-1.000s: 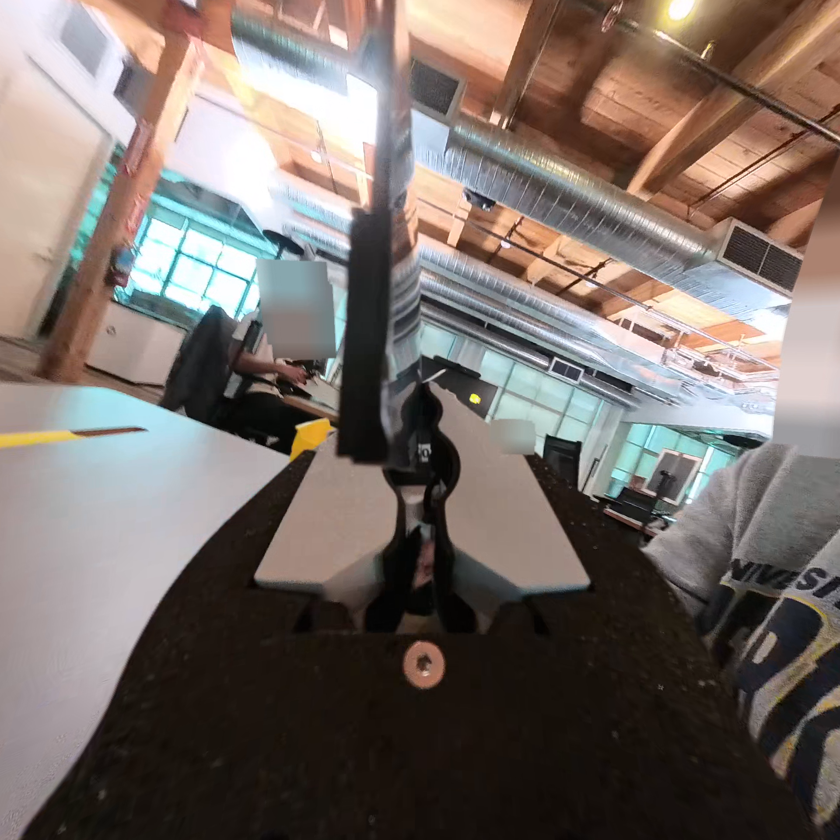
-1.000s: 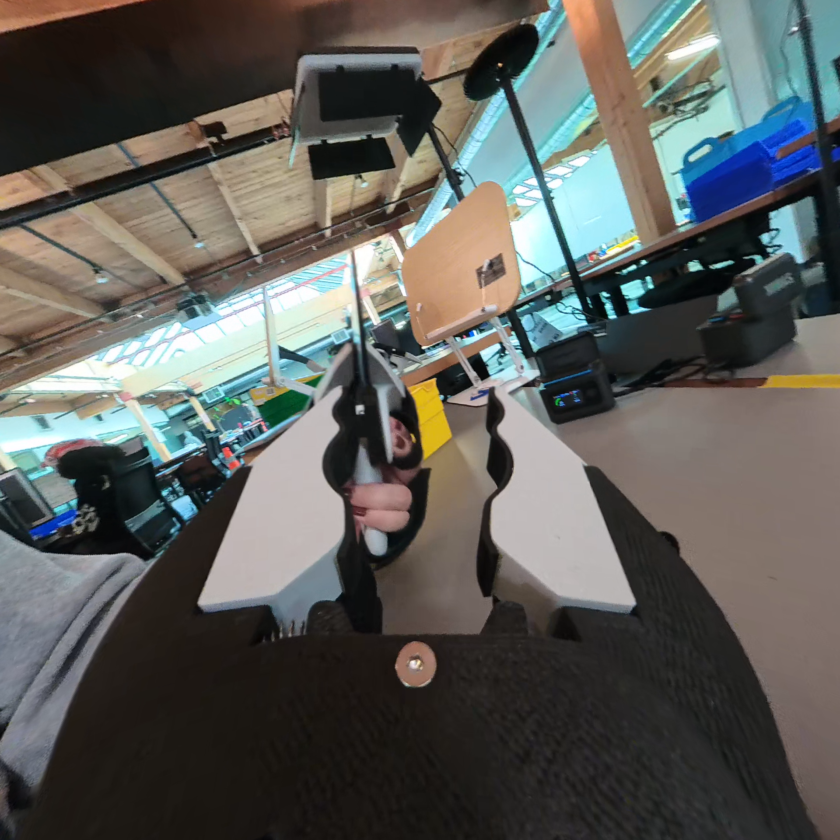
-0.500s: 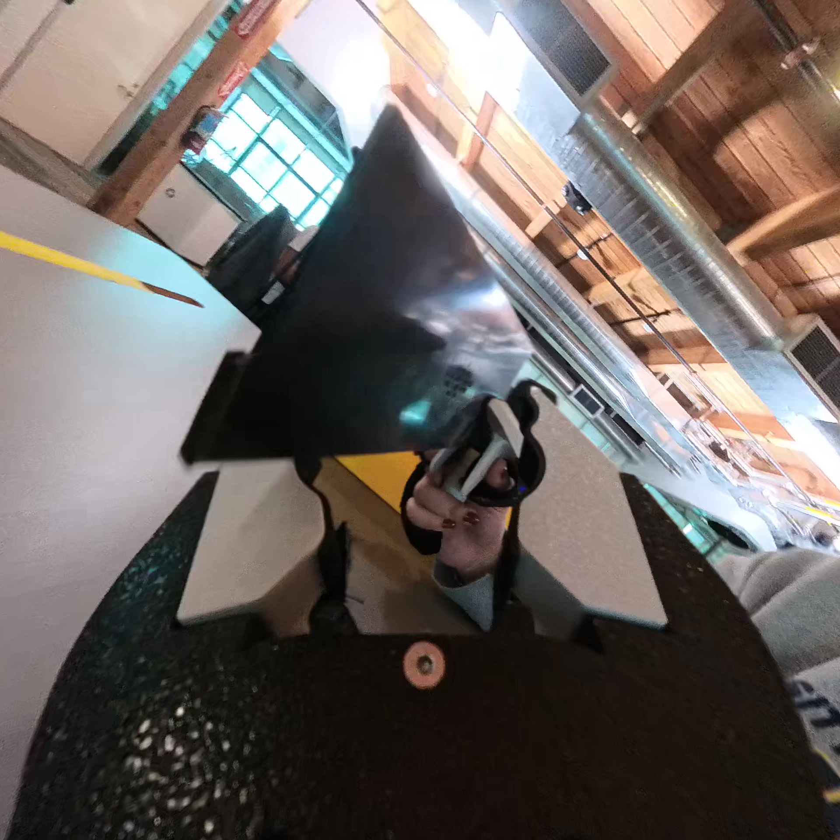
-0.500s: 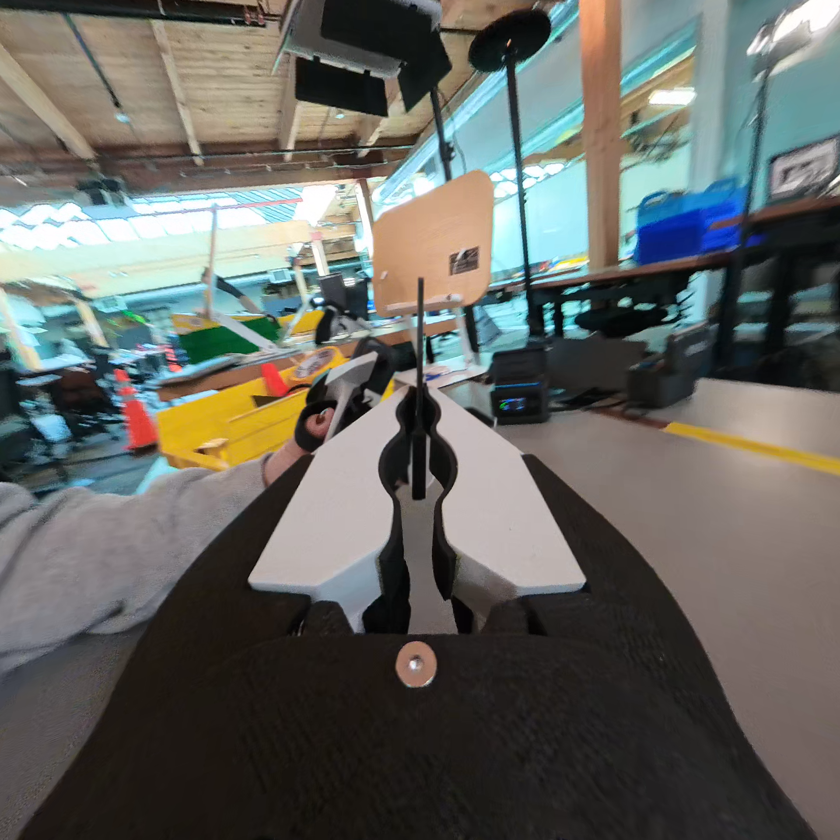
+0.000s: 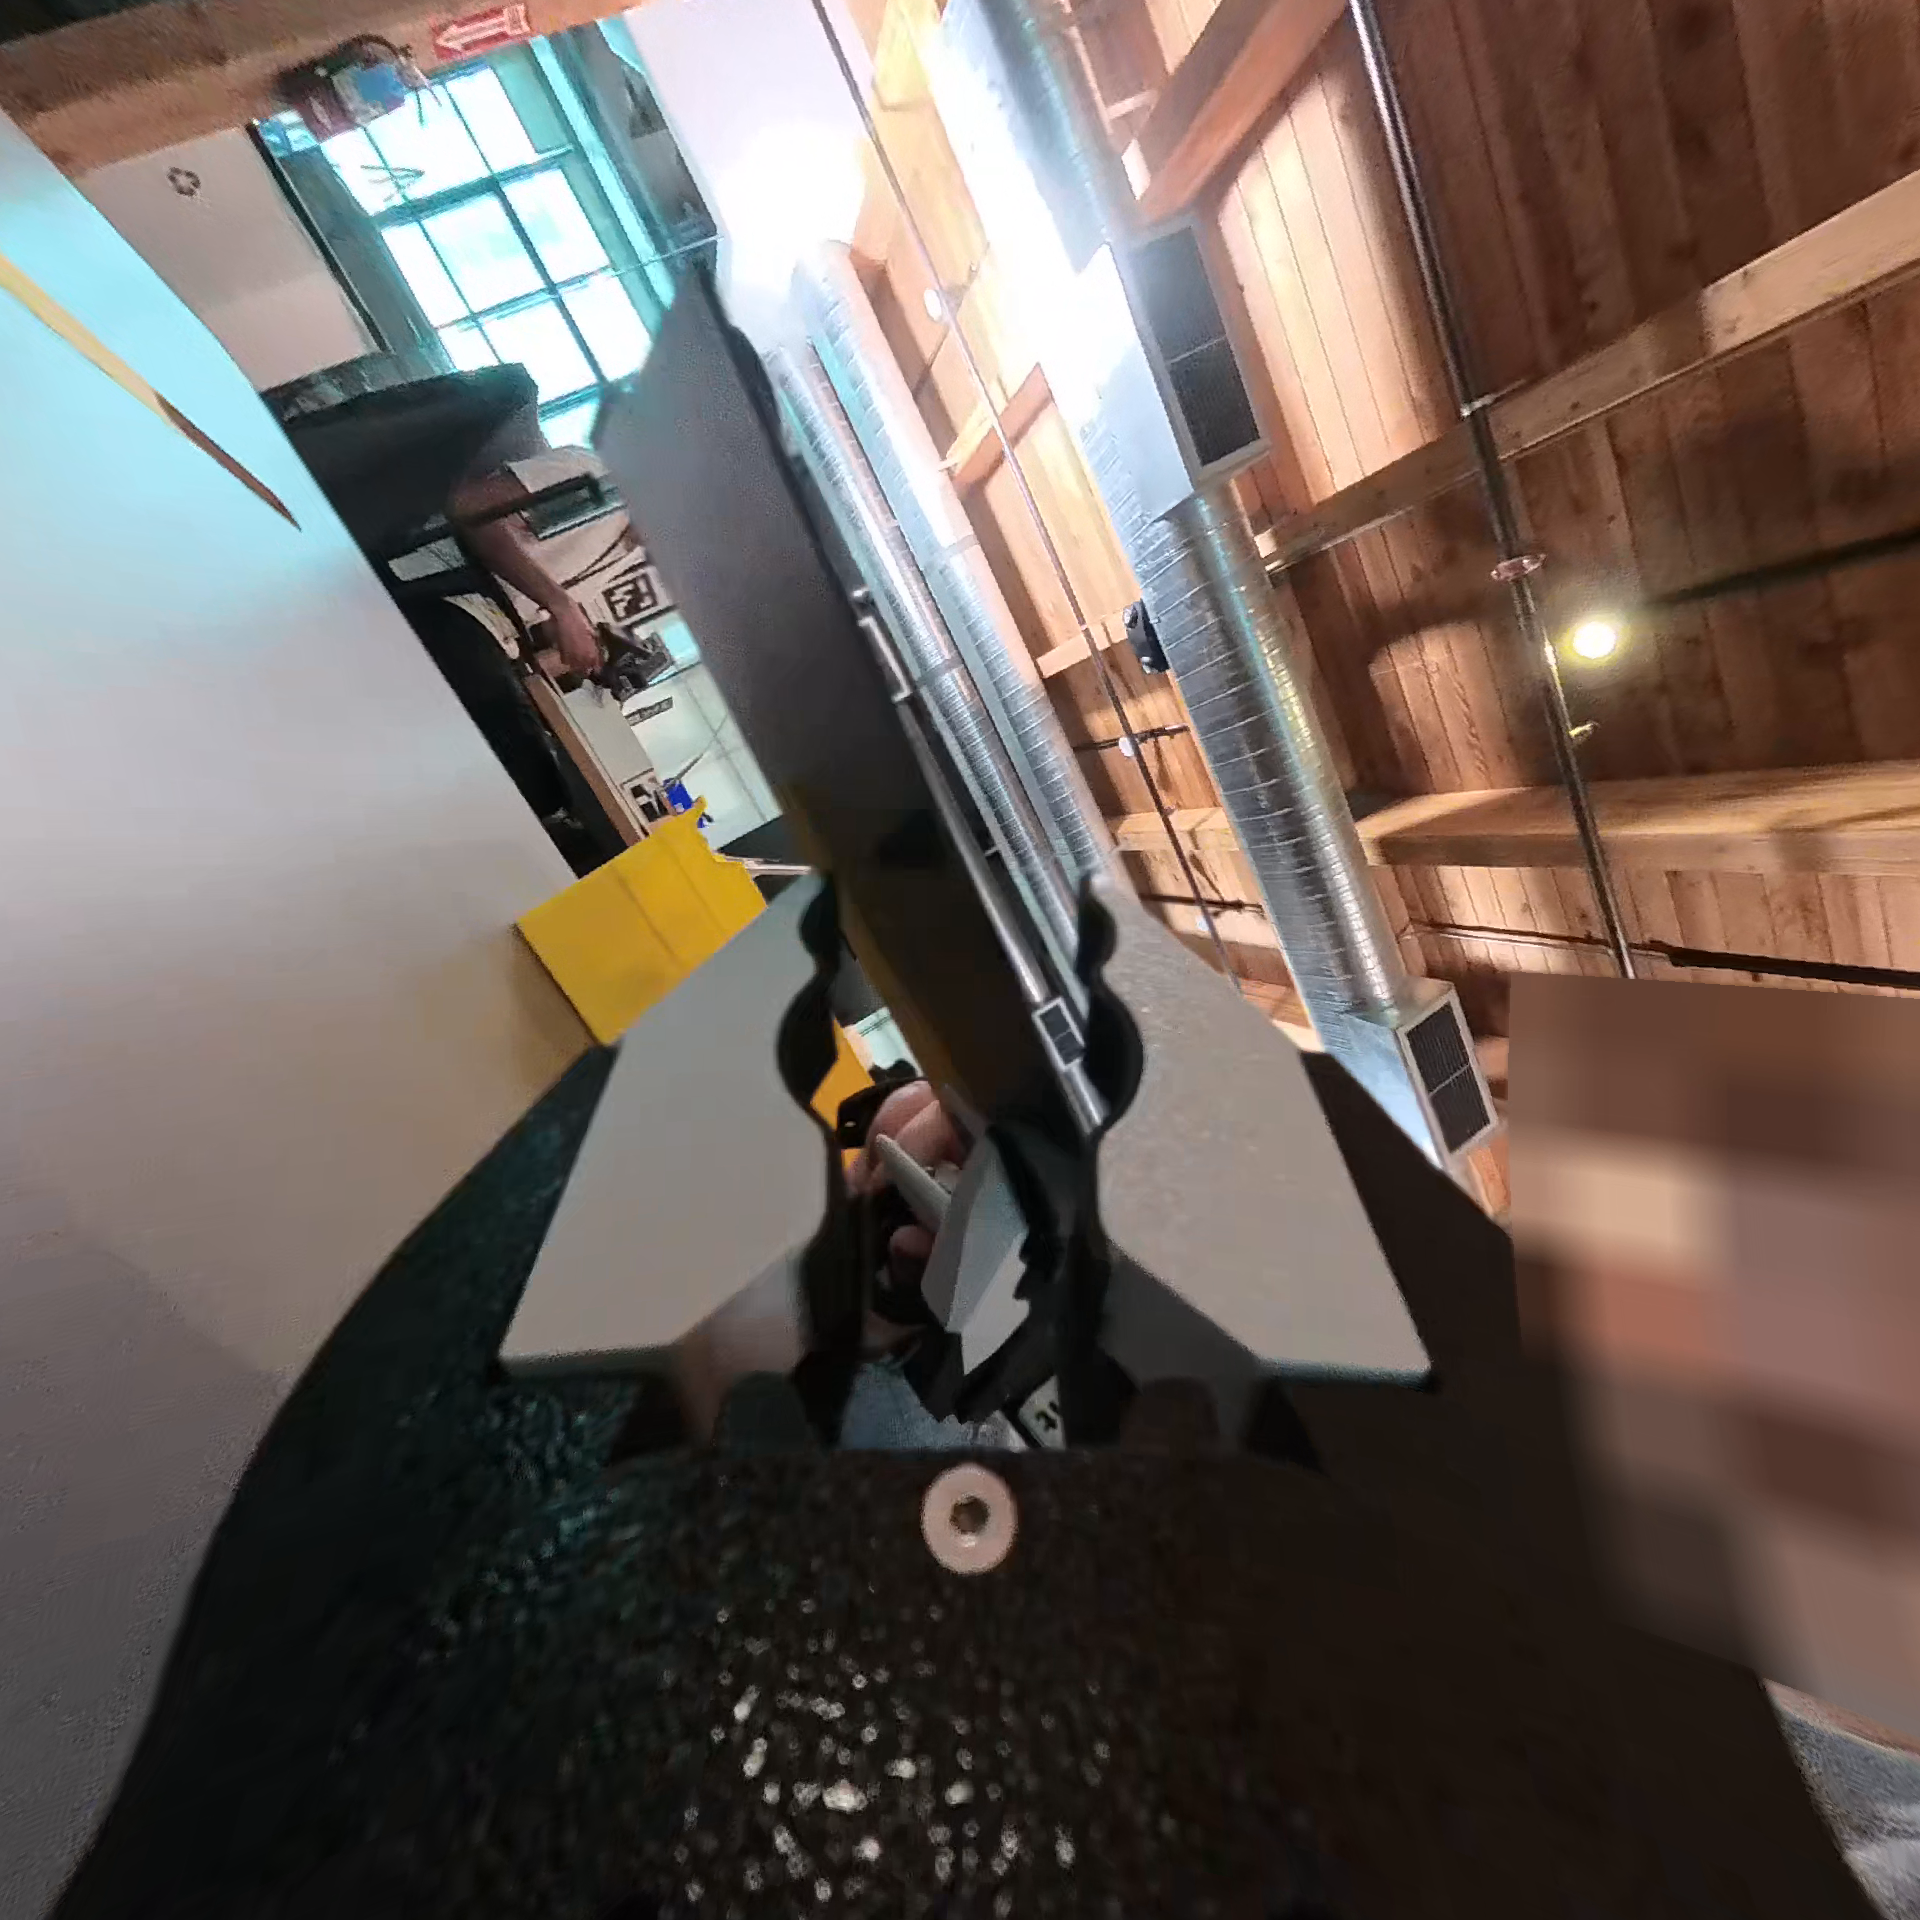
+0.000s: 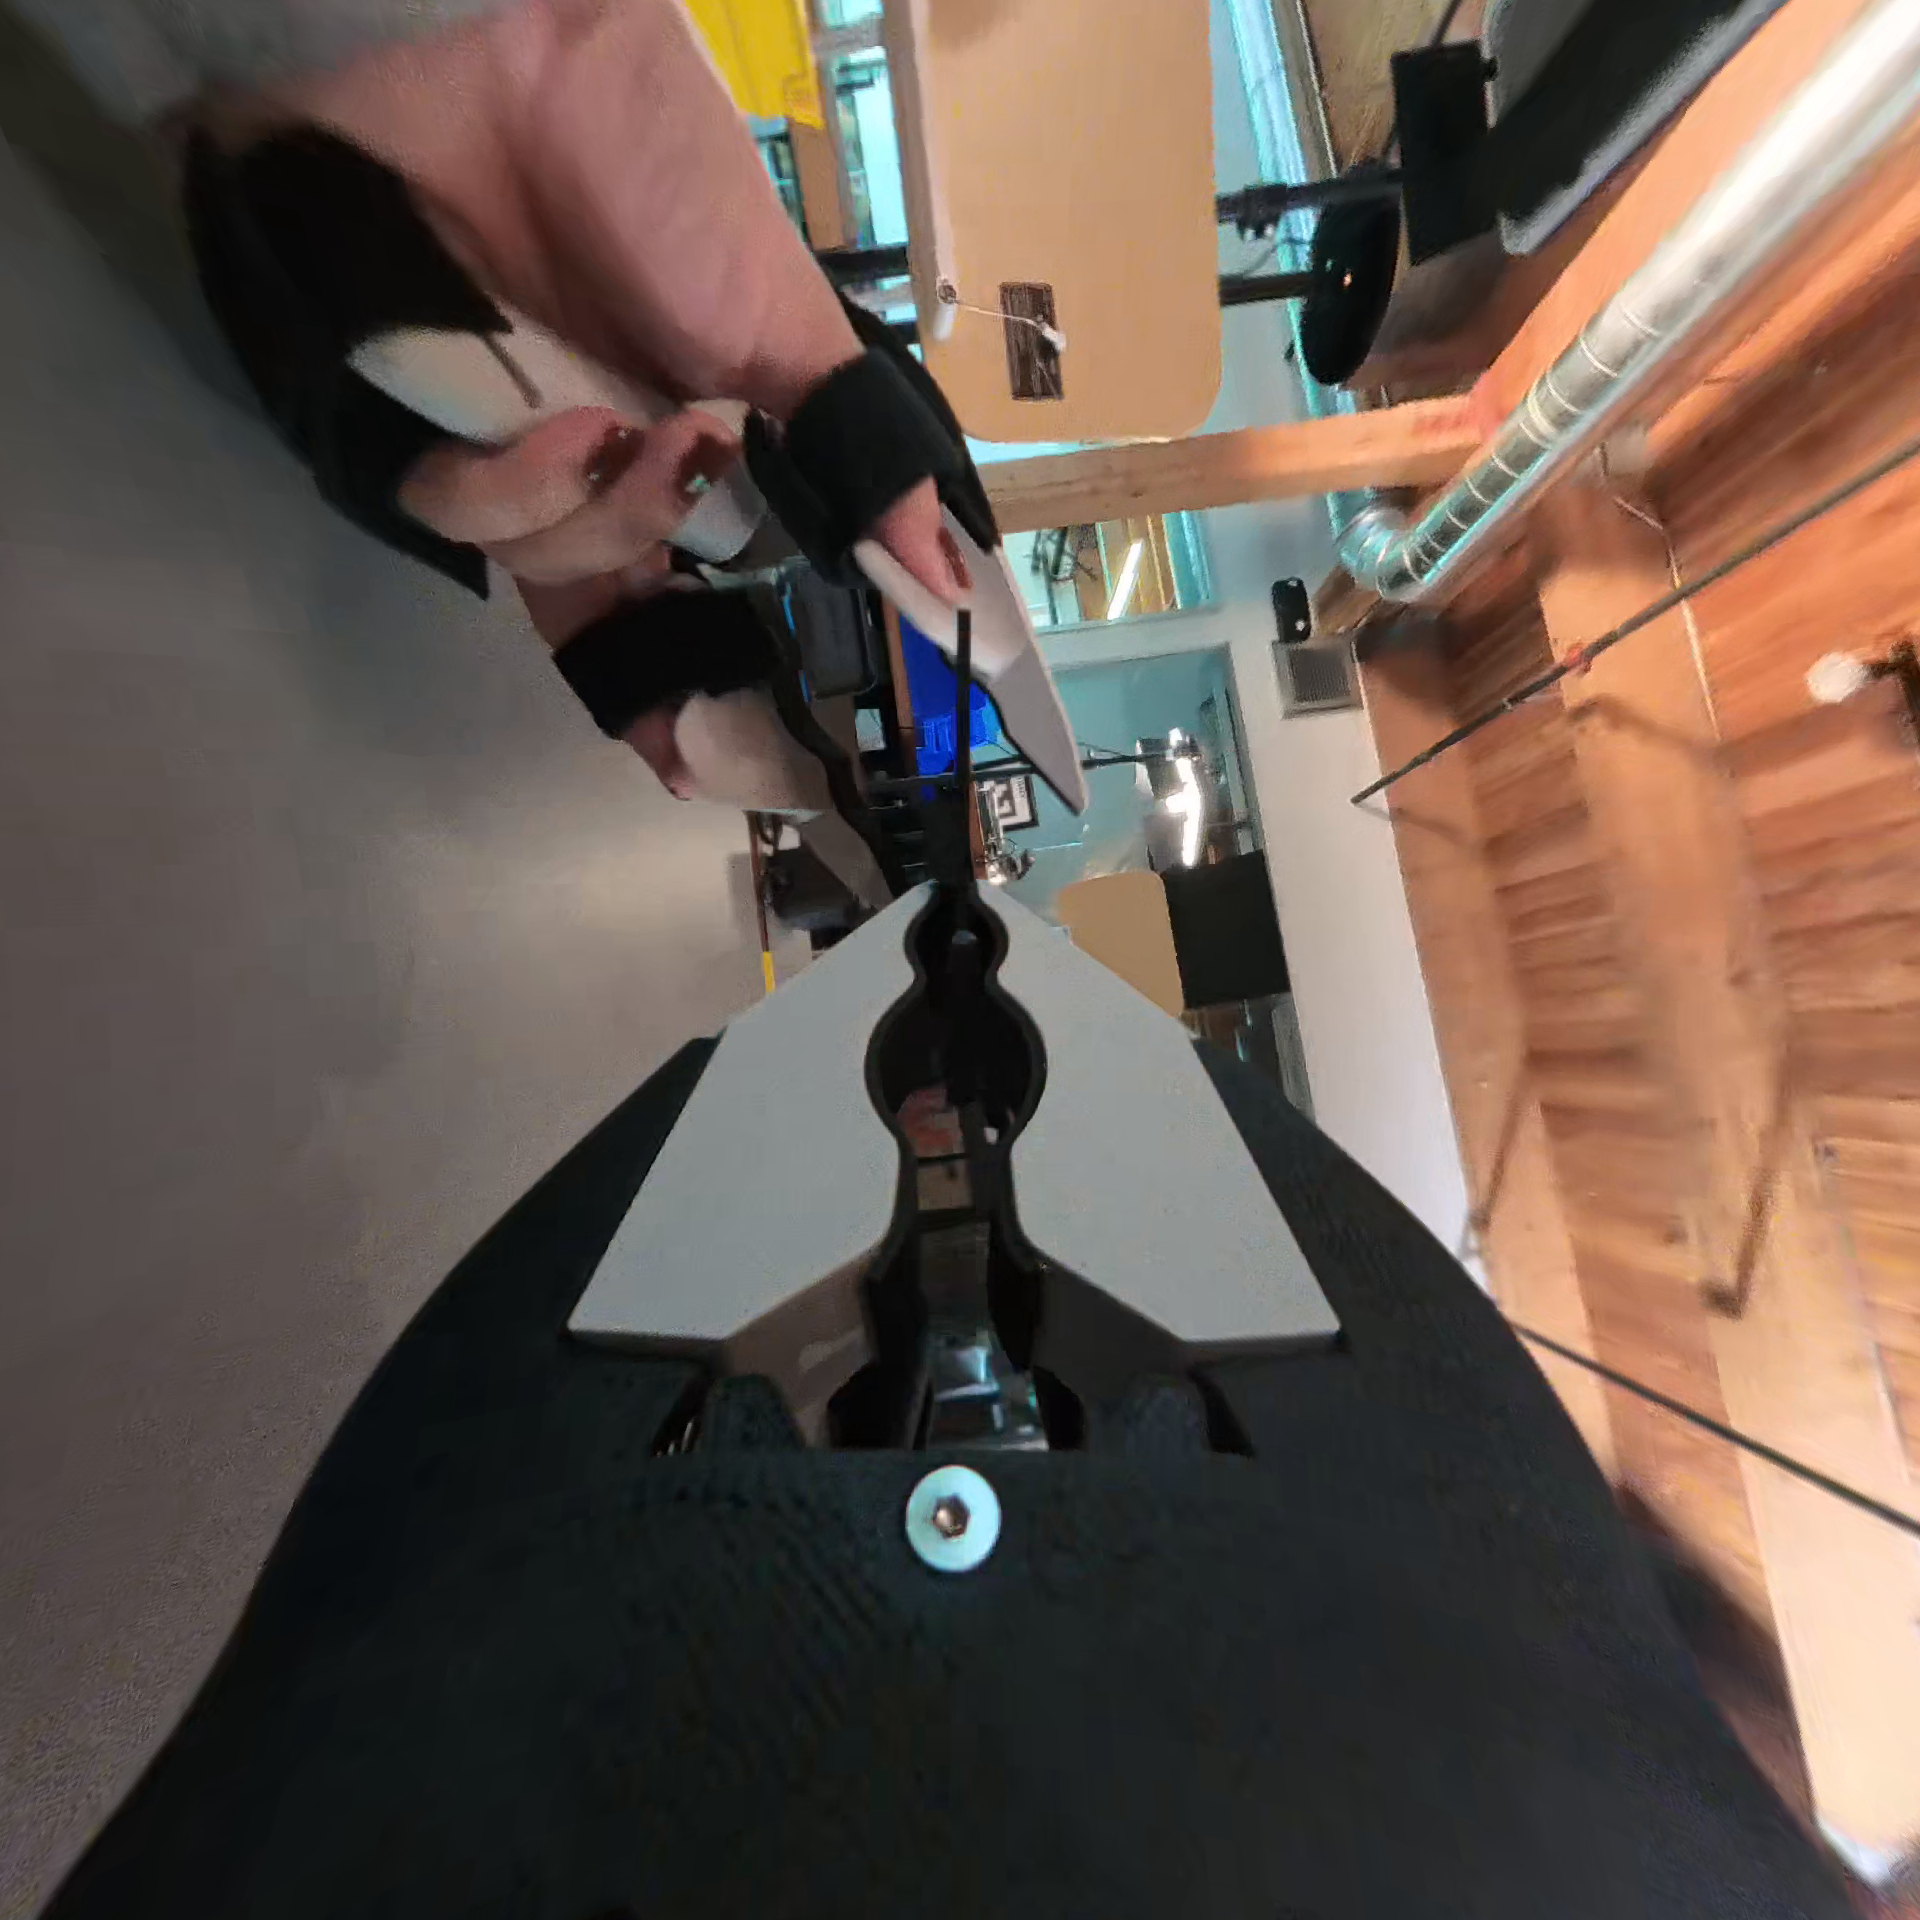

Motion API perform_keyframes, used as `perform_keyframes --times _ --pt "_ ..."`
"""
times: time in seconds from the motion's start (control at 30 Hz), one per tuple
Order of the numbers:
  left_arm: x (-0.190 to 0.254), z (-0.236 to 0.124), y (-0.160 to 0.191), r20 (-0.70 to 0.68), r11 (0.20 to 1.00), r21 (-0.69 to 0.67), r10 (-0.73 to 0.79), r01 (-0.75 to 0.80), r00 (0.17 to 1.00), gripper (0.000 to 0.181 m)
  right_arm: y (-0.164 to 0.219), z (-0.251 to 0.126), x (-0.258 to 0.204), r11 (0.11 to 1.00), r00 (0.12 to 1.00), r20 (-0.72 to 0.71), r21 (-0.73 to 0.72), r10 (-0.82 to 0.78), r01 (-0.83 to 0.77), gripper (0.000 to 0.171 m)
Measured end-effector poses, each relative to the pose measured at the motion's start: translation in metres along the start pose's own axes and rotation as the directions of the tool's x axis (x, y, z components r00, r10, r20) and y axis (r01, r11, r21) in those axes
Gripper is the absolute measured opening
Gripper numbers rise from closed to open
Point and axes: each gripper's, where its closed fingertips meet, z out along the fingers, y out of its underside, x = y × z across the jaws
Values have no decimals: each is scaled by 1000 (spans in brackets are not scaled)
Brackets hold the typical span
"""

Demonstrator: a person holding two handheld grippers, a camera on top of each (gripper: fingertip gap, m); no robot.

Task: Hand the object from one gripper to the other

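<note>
The object is a thin, flat black panel (image 5: 790, 675) with a glossy face. In the right wrist view it shows edge-on as a thin black line (image 6: 964, 727). My right gripper (image 6: 954, 894) is shut on its lower edge and holds it in the air. It also shows in the left wrist view (image 5: 977, 1278), through the gap between the left fingers. My left gripper (image 5: 956, 935) is open, and the panel passes between its fingers; contact cannot be told. In the right wrist view the left gripper (image 6: 904, 748) sits just beyond the panel, held by a hand (image 6: 623, 260).
The grey table (image 5: 208, 831) runs down the left side of both rolled views (image 6: 260, 935). A yellow bin (image 5: 644, 935) stands past its edge. A wooden board on a stand (image 6: 1070, 208) is beyond the hand. A person sits at a far desk (image 5: 540, 582).
My left gripper was shut on the panel and has opened. My right gripper was open and has shut on the panel. Both views have rolled sideways.
</note>
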Motion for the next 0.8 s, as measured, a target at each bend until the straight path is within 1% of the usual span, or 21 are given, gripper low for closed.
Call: perform_keyframes --times 0.07,0.13,0.2,0.27,0.33,0.37,0.43,0.47,0.5,0.53,0.57,0.6,0.63,0.67,0.7,0.73,0.77,0.8 --pt "-1 -1 0 -2 1000 2 -12 12 1000 35 0 2 -3 1000 1000 12 -6 -19 19 0" --pt "-3 -3 -1 8 1000 8 7 -7 1000 17 0 1 -3 1000 1000 4 -4 -22 22 0" --pt "-5 -4 -1 23 1000 11 18 -18 1000 10 2 1 -2 1000 1000 6 -16 8 -8 0" --pt "-3 -4 -4 27 998 31 58 -59 998 1 4 1 -1 998 998 1 -18 58 -58 11" --pt "4 -5 -11 1 994 77 81 -81 997 0 6 2 0 982 982 12 -10 188 -188 21" --pt "7 -6 -15 -5 988 109 112 -111 994 0 7 2 2 960 960 22 -1 280 -280 30" --pt "17 -11 -25 -27 972 173 169 -162 985 0 8 2 10 878 878 36 20 478 -479 46" --pt "23 -14 -30 -42 958 215 202 -188 979 0 10 2 14 812 812 45 31 581 -583 53" --pt "29 -17 -35 -56 942 259 233 -212 971 0 13 2 18 722 723 55 36 689 -691 56" --pt "34 -21 -40 -64 927 296 260 -230 964 0 16 2 21 605 607 76 42 791 -795 61" --pt "38 -24 -43 -68 911 326 288 -252 955 0 18 3 23 463 466 112 52 878 -885 65" --pt "41 -26 -45 -66 897 350 312 -271 948 0 19 4 25 299 304 160 54 939 -953 69" --pt "44 -27 -46 -68 885 370 330 -284 941 0 19 5 24 124 129 219 39 967 -992 71" --pt "47 -27 -46 -81 877 383 344 -290 935 0 17 6 23 -47 -43 285 7 958 -999 70" --pt "49 -26 -45 -96 876 385 351 -290 932 0 13 6 22 -195 -195 347 -35 917 -980 70" --pt "49 -23 -42 -103 877 379 358 -297 928 0 8 6 20 -313 -318 400 -81 859 -946 69" --pt "49 -19 -38 -102 876 369 370 -311 923 0 3 6 18 -401 -414 441 -127 796 -907 68" --pt "49 -15 -34 -100 875 357 384 -328 918 0 -1 6 17 -464 -482 472 -165 738 -871 65"
